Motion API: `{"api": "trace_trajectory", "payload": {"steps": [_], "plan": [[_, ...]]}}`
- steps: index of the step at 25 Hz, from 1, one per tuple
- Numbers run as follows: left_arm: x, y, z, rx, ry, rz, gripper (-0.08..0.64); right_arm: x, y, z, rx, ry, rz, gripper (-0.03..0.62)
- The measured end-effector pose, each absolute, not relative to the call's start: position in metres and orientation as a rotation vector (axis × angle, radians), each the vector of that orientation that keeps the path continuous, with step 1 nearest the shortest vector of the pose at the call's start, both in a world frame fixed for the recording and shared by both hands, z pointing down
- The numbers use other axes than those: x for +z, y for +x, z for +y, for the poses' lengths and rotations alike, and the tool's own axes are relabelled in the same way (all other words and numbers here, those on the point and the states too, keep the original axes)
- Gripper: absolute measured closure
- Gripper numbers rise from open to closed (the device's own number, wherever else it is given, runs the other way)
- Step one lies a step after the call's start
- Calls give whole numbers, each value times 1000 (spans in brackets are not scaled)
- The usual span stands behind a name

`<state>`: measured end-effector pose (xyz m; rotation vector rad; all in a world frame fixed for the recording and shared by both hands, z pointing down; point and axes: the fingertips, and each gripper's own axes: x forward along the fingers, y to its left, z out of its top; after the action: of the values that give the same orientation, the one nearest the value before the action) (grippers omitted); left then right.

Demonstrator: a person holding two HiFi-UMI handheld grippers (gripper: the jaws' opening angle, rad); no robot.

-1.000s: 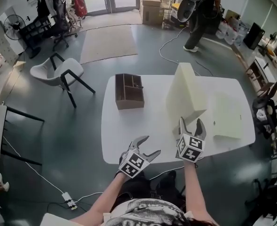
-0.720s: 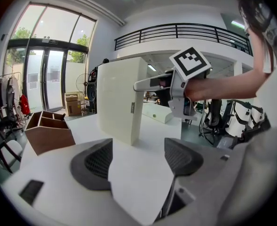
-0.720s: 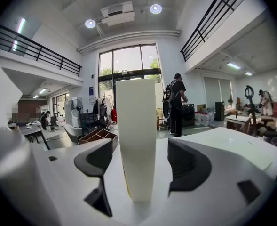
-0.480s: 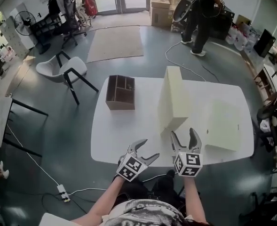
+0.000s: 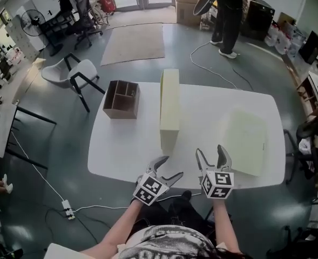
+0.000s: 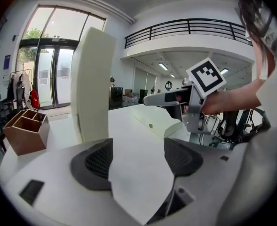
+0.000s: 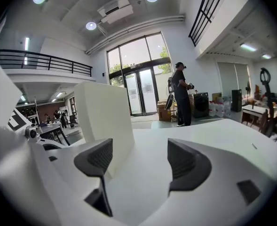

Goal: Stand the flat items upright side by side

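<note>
A tall cream foam slab (image 5: 169, 108) stands upright on the white table (image 5: 126, 139); it rises at the left in the left gripper view (image 6: 95, 84) and in the right gripper view (image 7: 105, 121). A second cream slab (image 5: 245, 140) lies flat at the table's right, and it shows in the left gripper view (image 6: 152, 119). My left gripper (image 5: 167, 169) hovers open over the near edge, nothing between its pads. My right gripper (image 5: 212, 156) is open too, empty, just left of the flat slab.
A brown wooden divided box (image 5: 121, 99) sits at the table's far left corner. A white chair (image 5: 72, 74) stands left of the table. A person (image 5: 226, 12) stands on the floor beyond it, beside cardboard boxes (image 5: 188, 1). A cable (image 5: 212, 63) trails there.
The view has swung right, so the table and slabs sit further left in frame. Both grippers stay near the front edge, the right one a little lower in the picture. Jaws look unchanged.
</note>
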<state>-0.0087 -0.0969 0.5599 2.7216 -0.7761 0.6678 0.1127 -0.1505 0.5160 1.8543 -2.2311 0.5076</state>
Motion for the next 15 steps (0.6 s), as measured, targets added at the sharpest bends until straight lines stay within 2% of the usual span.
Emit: {"api": "trace_trajectory", "payload": {"steps": [15], "plan": [[591, 150, -91, 664, 2629, -497, 212, 552, 330, -164, 674, 1921, -2098, 236]]}}
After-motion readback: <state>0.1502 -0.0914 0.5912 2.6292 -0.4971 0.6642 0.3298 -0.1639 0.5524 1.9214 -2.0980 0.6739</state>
